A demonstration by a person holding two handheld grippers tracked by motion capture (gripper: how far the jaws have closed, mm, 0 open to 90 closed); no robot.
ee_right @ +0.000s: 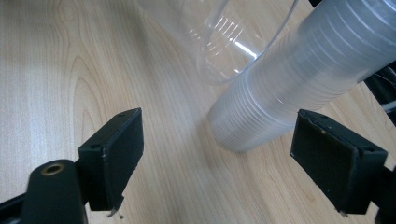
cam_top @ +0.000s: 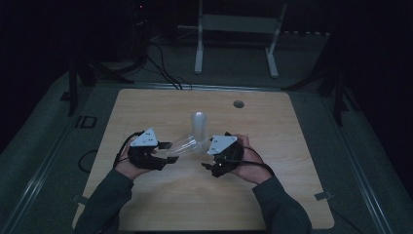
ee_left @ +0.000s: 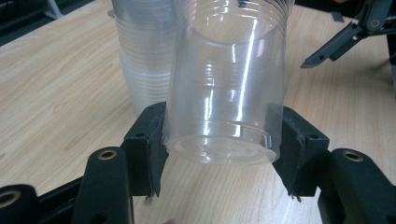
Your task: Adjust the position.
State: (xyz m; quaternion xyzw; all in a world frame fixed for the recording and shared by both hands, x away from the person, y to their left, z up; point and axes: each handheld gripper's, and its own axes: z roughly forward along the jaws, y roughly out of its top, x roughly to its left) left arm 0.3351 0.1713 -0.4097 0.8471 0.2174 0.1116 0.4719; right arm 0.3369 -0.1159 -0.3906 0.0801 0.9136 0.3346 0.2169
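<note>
High view: left gripper [cam_top: 164, 146] clamps a clear cup [cam_top: 182, 145] lying sideways, mouth toward the gaping right gripper [cam_top: 208, 165].

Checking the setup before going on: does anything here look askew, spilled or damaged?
Nothing is spilled or cracked. One clear plastic cup lies tilted in the left tool, held apart from the upright cup stack on the table.

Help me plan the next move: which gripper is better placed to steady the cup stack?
Right. The right gripper stands open with the cup stack just ahead of its jaws, while the left gripper is already shut on a single clear cup.
</note>
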